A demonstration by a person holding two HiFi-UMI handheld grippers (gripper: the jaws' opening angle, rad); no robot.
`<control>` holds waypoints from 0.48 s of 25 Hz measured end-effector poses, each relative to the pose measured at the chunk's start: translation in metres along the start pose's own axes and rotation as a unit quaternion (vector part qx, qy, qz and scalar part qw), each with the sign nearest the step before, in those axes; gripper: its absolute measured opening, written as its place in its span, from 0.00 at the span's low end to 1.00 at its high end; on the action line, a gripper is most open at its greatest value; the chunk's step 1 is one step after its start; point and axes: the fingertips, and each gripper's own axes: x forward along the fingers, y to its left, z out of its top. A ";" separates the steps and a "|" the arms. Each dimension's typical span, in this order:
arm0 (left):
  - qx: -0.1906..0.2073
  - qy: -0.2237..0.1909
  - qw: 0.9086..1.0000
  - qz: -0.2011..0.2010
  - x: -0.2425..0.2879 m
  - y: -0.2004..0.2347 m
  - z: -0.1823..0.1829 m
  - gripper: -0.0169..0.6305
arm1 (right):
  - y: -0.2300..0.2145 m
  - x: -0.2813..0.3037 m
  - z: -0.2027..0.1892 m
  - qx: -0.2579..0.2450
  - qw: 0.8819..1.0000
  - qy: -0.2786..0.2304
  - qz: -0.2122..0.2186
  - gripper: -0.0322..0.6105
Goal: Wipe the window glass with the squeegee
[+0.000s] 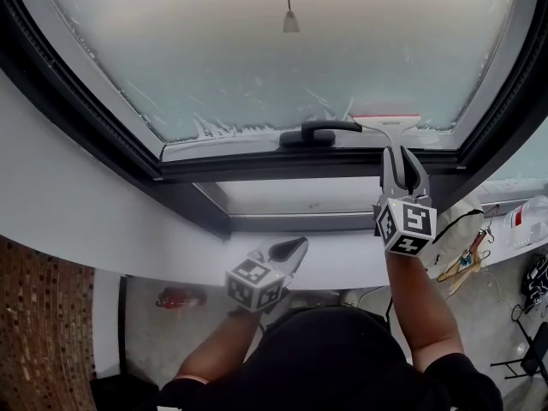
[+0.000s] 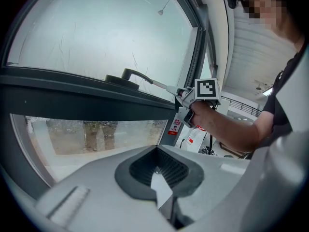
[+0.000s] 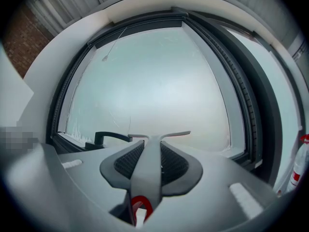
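Note:
The squeegee [image 1: 387, 124] has a pale handle and a red-edged blade. Its blade lies against the bottom edge of the frosted window glass [image 1: 282, 67], just right of the black window handle [image 1: 318, 132]. My right gripper [image 1: 402, 159] is shut on the squeegee's handle [image 3: 147, 163], and the blade [image 3: 159, 136] shows beyond the jaws. Lower down, my left gripper [image 1: 289, 249] hangs by the white sill, shut with nothing in it [image 2: 157, 170]. From the left gripper view, the right gripper [image 2: 193, 96] and the squeegee [image 2: 166, 87] reach toward the window handle [image 2: 133, 75].
A blind cord pull [image 1: 291, 20] hangs before the glass. The dark window frame [image 1: 257, 168] and a lower pane [image 1: 291, 195] sit under the handle. A white spray bottle [image 3: 298, 170] stands at the right. A wooden hanger [image 1: 467, 262] and a red object [image 1: 178, 298] lie on the floor.

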 end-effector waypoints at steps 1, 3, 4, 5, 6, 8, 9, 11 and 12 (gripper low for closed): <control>0.000 0.000 1.000 0.000 0.000 0.000 0.000 0.03 | -0.001 0.000 -0.002 0.000 1.000 0.001 -0.001 0.25; 0.000 0.000 1.000 0.001 0.000 0.001 -0.001 0.03 | -0.001 0.000 -0.003 -0.004 1.000 0.002 -0.002 0.25; 0.000 -0.001 1.000 0.001 0.000 0.001 -0.001 0.03 | -0.001 0.000 -0.002 -0.004 1.000 0.002 -0.001 0.25; 0.000 -0.001 1.000 0.001 0.000 0.002 -0.001 0.03 | 0.000 0.001 -0.001 -0.004 1.000 0.003 0.000 0.25; 0.001 -0.002 1.000 0.002 -0.001 0.002 -0.001 0.03 | 0.001 0.001 -0.001 -0.003 1.000 0.003 0.000 0.25; 0.001 -0.002 1.000 0.002 -0.001 0.002 0.000 0.03 | 0.001 0.002 -0.001 -0.002 1.000 0.004 -0.001 0.25; 0.001 -0.003 1.000 0.002 -0.002 0.002 0.000 0.03 | 0.000 0.001 -0.002 -0.001 1.000 0.004 -0.002 0.25; 0.000 -0.005 1.000 0.003 -0.004 0.004 0.001 0.03 | 0.000 0.001 -0.002 0.000 1.000 0.003 -0.004 0.25; 0.000 -0.006 1.000 0.004 -0.006 0.005 0.001 0.03 | 0.000 0.002 -0.002 0.000 1.000 0.003 -0.005 0.25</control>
